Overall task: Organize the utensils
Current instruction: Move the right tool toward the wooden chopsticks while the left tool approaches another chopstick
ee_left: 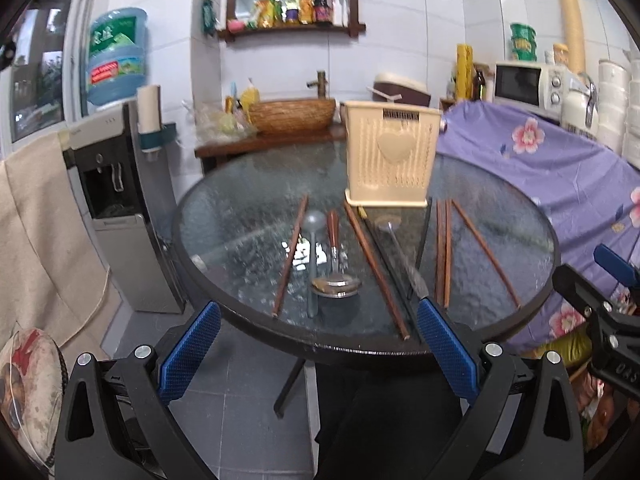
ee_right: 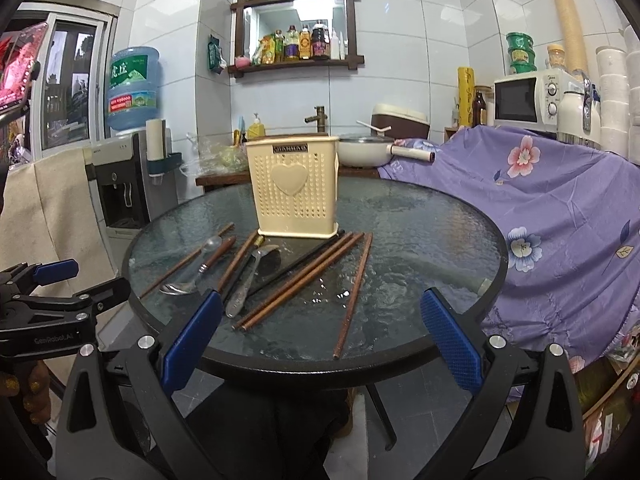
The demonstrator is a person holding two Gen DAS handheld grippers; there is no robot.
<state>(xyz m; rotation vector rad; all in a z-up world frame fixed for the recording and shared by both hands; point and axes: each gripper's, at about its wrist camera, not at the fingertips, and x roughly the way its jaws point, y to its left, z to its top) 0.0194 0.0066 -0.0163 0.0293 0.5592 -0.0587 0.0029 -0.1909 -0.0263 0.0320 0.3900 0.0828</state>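
Observation:
A cream perforated utensil holder (ee_left: 390,160) (ee_right: 294,194) with a heart on its front stands upright on the round glass table (ee_left: 240,220) (ee_right: 420,240). Before it lie several brown wooden chopsticks (ee_left: 443,252) (ee_right: 354,292), a dark pair (ee_left: 422,236), a red-handled metal spoon (ee_left: 334,264) (ee_right: 188,284), a clear plastic spoon (ee_left: 312,252) (ee_right: 210,245) and a metal spoon (ee_right: 252,276). My left gripper (ee_left: 318,356) hovers open at the table's near edge, holding nothing. My right gripper (ee_right: 320,344) is open too, short of the near rim, empty.
A purple flowered cloth (ee_left: 540,160) (ee_right: 560,220) covers something right of the table. A water dispenser (ee_left: 116,200) (ee_right: 128,176) stands left, a wooden counter with a basin (ee_left: 292,114) and a pan (ee_right: 368,152) behind. A microwave (ee_right: 528,100) sits far right.

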